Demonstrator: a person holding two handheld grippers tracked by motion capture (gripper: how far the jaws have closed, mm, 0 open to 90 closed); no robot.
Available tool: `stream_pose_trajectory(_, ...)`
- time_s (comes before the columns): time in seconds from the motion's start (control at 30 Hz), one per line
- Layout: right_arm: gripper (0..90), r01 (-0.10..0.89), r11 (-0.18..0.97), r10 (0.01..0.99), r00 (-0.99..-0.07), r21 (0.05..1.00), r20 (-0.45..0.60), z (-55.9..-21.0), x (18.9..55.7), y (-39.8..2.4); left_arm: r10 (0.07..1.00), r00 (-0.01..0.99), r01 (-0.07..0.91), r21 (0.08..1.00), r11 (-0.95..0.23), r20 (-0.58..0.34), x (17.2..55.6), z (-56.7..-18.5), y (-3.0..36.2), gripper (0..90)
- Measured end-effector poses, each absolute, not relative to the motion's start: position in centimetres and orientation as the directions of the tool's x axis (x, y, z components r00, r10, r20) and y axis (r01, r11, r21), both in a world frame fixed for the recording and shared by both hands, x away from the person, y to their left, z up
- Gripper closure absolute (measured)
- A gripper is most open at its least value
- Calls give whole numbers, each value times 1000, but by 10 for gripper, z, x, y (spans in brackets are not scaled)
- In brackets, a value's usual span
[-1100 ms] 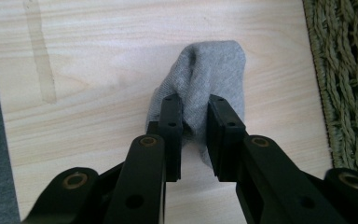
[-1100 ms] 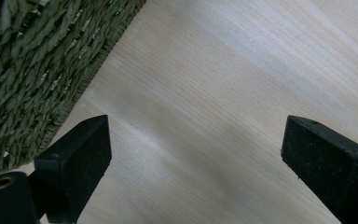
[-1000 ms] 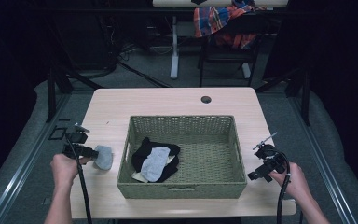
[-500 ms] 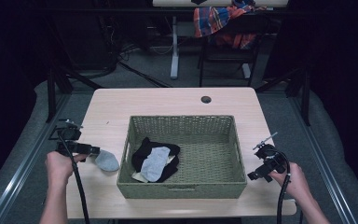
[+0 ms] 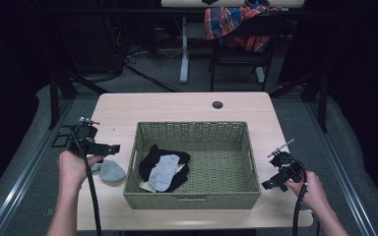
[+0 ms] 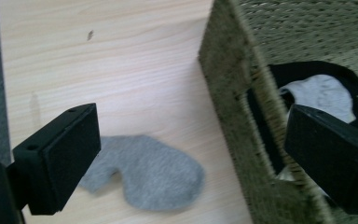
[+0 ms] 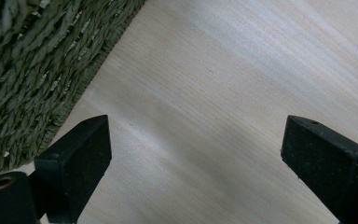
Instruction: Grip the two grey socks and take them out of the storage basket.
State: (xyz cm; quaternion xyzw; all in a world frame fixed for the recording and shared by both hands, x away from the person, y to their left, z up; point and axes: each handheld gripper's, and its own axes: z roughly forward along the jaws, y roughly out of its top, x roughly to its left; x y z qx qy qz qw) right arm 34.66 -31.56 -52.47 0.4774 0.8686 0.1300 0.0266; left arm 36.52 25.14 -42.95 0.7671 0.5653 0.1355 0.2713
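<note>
**Desk:** Two grippers, one sock out on the table. What does the high view give?

**Photographer:** Left gripper hangs over the table's left side, its jaws having just been opening, nothing between them. A grey sock lies flat on the wood just below the jaws, toward five o'clock of the left hand, just beside the wicker basket's left wall. Its long axis runs roughly nine to three. More socks, black and grey, sit in the basket's left half. Right gripper waits at the basket's right front corner, well apart from the sock; the left is plainly nearer.

**Desk:** And the left gripper view?

**Photographer:** Jaws stand wide. The grey sock lies between and beyond them, toward six o'clock in the frame, touching neither pad. The basket wall rises at three o'clock, with the black and grey socks behind it.

**Desk:** Right gripper view?

**Photographer:** Jaws wide, nothing held, bare table ahead, basket weave at ten o'clock.

**Desk:** Any writing?

**Photographer:** No brand, label or lettering can be read anywhere.
</note>
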Motion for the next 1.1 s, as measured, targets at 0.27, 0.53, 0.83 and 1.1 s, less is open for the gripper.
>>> stream_pose_trajectory(0.27, 80, 817, 525, 830, -554, 239, 69, -524, 347, -316, 918, 389, 770, 574, -279, -75, 363, -426, 220, 16)
stream_pose_trajectory(0.53, 79, 821, 518, 832, -548, 240, 81, -524, 345, -318, 894, 446, 754, 555, -352, -39, 367, -433, 190, 4)
stream_pose_trajectory(0.83, 80, 824, 517, 836, -545, 232, 71, -524, 342, -322, 865, 502, 743, 516, -426, -8, 372, -448, 158, 5)
stream_pose_trajectory(1.1, 79, 831, 502, 843, -532, 241, 76, -524, 340, -322, 846, 533, 732, 488, -475, 23, 374, -459, 137, 23)
